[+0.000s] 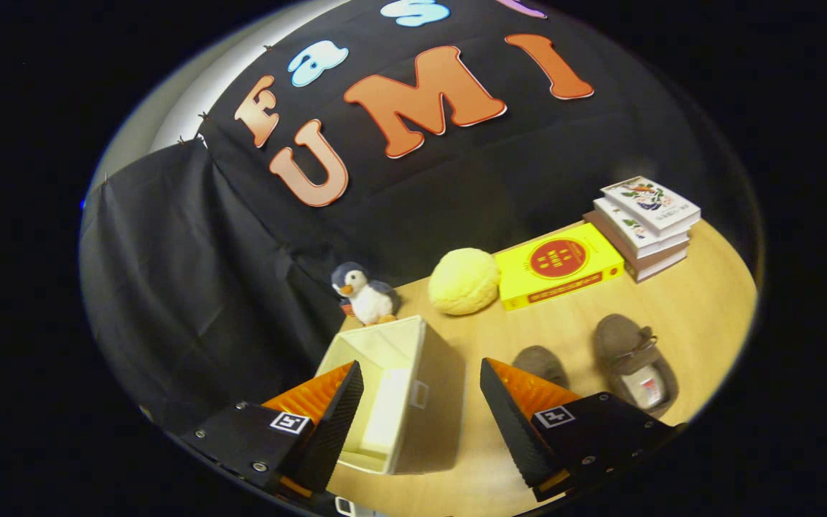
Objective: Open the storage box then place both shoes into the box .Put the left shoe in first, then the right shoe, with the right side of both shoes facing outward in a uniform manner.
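Here, we take stock of the booth table.
Gripper (421,373): we see its two fingers spread wide apart, clamping nothing, hovering above the table (701,301).
Storage box (403,380): we find it open, cream-coloured, standing between the fingers, its near wall just ahead of them, its inside bare.
Shoes: at about two o'clock from the box, we spot one brown shoe (632,362) lying sole-down beyond the right finger; the second shoe (539,362) sits just beside it, partly hidden by that finger.
Background: at twelve o'clock from the box, a toy penguin (365,293), a yellow ball (464,281), a yellow book (558,265) and stacked books (645,224).
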`<state>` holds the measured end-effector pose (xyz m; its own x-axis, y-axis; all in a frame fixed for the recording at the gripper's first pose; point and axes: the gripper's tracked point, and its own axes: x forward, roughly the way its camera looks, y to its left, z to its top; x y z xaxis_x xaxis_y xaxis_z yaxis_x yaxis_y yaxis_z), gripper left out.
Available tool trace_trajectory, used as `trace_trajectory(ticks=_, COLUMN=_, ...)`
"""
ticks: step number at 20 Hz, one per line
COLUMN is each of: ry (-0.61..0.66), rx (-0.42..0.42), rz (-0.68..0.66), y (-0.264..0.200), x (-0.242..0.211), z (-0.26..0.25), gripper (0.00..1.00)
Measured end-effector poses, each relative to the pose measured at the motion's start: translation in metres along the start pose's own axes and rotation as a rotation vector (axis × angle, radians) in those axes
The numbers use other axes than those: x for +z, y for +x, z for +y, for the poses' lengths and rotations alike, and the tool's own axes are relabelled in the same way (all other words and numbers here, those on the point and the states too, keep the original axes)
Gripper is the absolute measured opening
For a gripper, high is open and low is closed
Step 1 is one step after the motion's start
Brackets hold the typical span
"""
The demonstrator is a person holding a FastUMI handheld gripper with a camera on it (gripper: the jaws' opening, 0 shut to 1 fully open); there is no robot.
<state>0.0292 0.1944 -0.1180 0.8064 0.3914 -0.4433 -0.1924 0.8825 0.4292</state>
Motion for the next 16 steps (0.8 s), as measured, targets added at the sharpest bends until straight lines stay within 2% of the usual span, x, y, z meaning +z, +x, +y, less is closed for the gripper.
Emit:
trace_trajectory(ticks=3, ry=-0.078, rx=-0.125, rz=-0.01, y=-0.005, x=-0.012, z=-0.045, gripper=0.98)
trace_trajectory(ticks=7, ry=-0.188, rx=-0.237, rz=0.008, y=-0.009, x=-0.036, z=-0.086, gripper=0.98)
trace_trajectory(ticks=11, ry=-0.257, rx=-0.278, rz=0.045, y=0.0, x=-0.064, z=-0.106, gripper=0.93)
trace_trajectory(ticks=15, ry=-0.266, rx=-0.277, rz=0.102, y=0.019, x=-0.092, z=-0.115, gripper=0.83)
trace_trajectory(ticks=16, ry=-0.262, rx=-0.277, rz=0.114, y=0.022, x=-0.097, z=-0.118, gripper=0.78)
